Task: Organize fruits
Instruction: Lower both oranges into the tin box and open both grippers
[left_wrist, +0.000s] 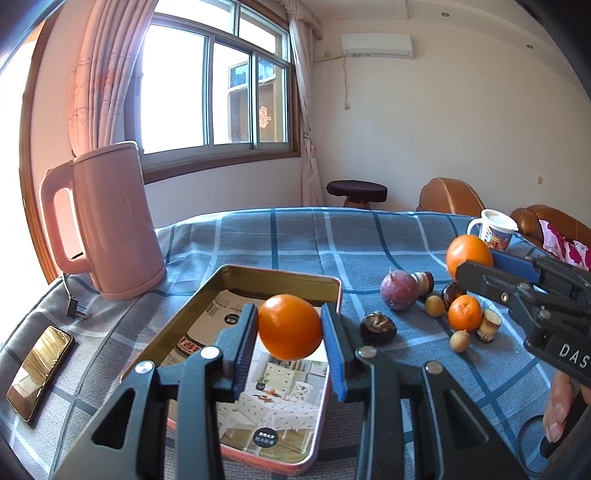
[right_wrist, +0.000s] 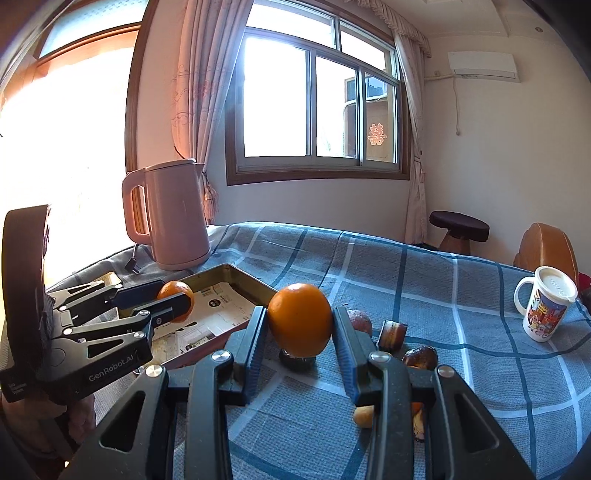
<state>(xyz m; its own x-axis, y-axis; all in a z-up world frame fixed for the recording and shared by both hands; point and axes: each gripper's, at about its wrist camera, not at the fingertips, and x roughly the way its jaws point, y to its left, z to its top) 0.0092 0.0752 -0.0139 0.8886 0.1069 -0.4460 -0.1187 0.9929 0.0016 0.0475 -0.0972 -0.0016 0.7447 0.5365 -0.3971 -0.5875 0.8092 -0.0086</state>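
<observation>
The left gripper (left_wrist: 290, 334) is a black, matte, faintly speckled frame of angular linked arms with triangular cut-outs, joined by round silver rivets at the pivots. Its two fingers (left_wrist: 242, 343) are flat black bars faced inside with ribbed blue pads. From the right wrist view its side carries white lettering, "GenRobot.AI", with smaller white print lower down, and a tall dark curved housing rises behind it. The right gripper (right_wrist: 300, 325) is built alike: black linkages, silver rivets, blue ribbed pads on its fingers (right_wrist: 345, 354). From the left wrist view its body shows small dark screws and the white letters "DAS".
</observation>
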